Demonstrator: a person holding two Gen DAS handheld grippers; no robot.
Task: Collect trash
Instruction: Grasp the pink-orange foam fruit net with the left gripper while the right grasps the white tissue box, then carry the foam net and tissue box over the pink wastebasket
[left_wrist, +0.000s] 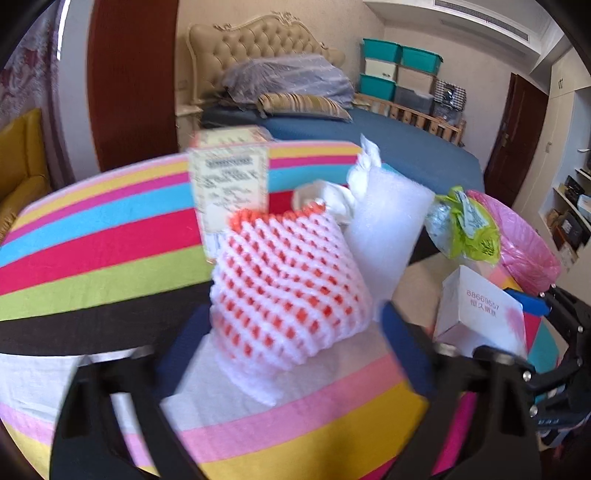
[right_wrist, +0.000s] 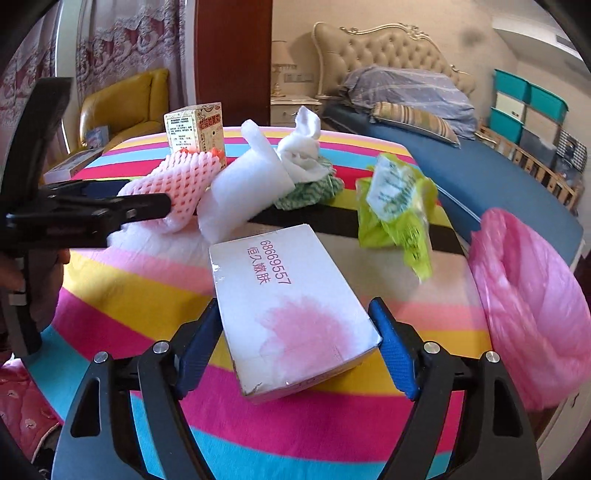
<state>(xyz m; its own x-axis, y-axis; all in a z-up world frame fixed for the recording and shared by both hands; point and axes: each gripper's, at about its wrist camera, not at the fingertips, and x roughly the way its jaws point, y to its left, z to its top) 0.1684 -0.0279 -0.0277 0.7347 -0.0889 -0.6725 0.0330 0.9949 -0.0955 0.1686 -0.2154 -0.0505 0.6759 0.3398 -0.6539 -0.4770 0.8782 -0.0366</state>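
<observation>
A red-and-white foam fruit net (left_wrist: 288, 288) lies on a white sheet, between the jaws of my left gripper (left_wrist: 295, 332). Its left pad touches the net and the right pad stands a sliver off, so the gripper is open. In the right wrist view that net (right_wrist: 184, 181) sits behind the left gripper's finger (right_wrist: 147, 205). My right gripper (right_wrist: 295, 336) has both blue pads against the sides of a white box (right_wrist: 291, 302) with pink print, and is shut on it. A pink plastic bag (right_wrist: 528, 295) hangs open at the table's right edge.
On the striped tablecloth (right_wrist: 147, 295) lie a white foam roll (right_wrist: 243, 184), crumpled tissue (right_wrist: 303, 147), a green cloth (right_wrist: 314, 194), a green wrapper (right_wrist: 395, 206) and an upright carton (right_wrist: 195, 129). A bed (right_wrist: 498, 177) stands behind and a yellow armchair (right_wrist: 122, 107) at the back left.
</observation>
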